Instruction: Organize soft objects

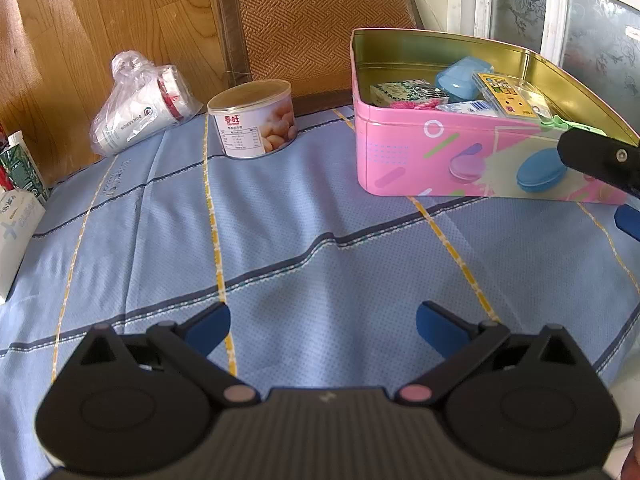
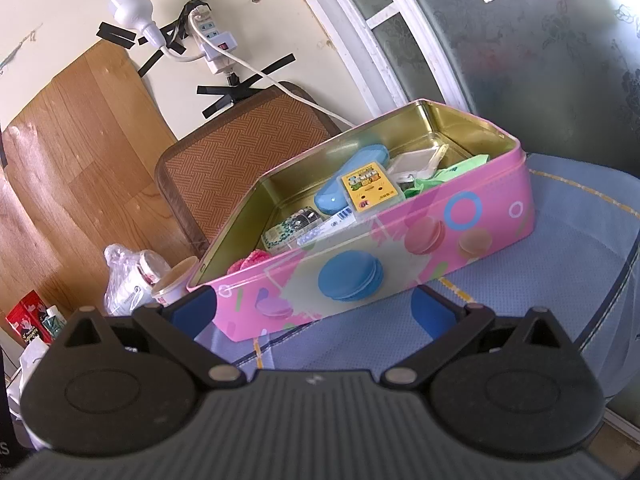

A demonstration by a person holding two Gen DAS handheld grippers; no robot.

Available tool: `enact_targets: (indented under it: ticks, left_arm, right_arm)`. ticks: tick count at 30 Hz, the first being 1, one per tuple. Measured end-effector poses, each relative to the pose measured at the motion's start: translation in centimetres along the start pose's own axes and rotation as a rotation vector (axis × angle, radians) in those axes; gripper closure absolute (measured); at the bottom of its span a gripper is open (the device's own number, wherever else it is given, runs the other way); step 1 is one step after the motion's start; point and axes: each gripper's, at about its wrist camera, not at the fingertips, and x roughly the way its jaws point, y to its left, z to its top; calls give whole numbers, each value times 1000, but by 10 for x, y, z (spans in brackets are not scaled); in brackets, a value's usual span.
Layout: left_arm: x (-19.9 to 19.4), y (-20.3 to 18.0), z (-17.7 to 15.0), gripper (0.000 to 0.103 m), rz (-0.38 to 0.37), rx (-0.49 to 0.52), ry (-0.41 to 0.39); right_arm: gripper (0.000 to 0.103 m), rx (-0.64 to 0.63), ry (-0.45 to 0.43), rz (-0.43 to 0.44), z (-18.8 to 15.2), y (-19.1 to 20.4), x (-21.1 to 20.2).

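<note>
An open pink tin box with macaron pictures stands on the blue checked tablecloth. Inside lie a pink fluffy item, a green soft item, a blue case, a yellow card box and small packets. My left gripper is open and empty over the cloth, in front of the box. My right gripper is open and empty, close to the box's front wall; its finger shows at the right edge of the left wrist view.
A round can and a plastic bag with paper cups stand at the back left. Cartons sit at the left edge. A woven chair back stands behind the table. The table edge curves at right, by a window.
</note>
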Motion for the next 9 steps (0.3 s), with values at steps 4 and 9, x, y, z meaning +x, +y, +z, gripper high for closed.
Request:
enact_targets:
  ticks: [4, 9]
  left_arm:
    - [0, -1, 0, 0, -9, 1, -1]
    - [-5, 1, 0, 0, -68, -14, -17]
  right_arm:
    - [0, -1, 0, 0, 0, 0, 0]
    - [0, -1, -2, -2, -1, 1, 0]
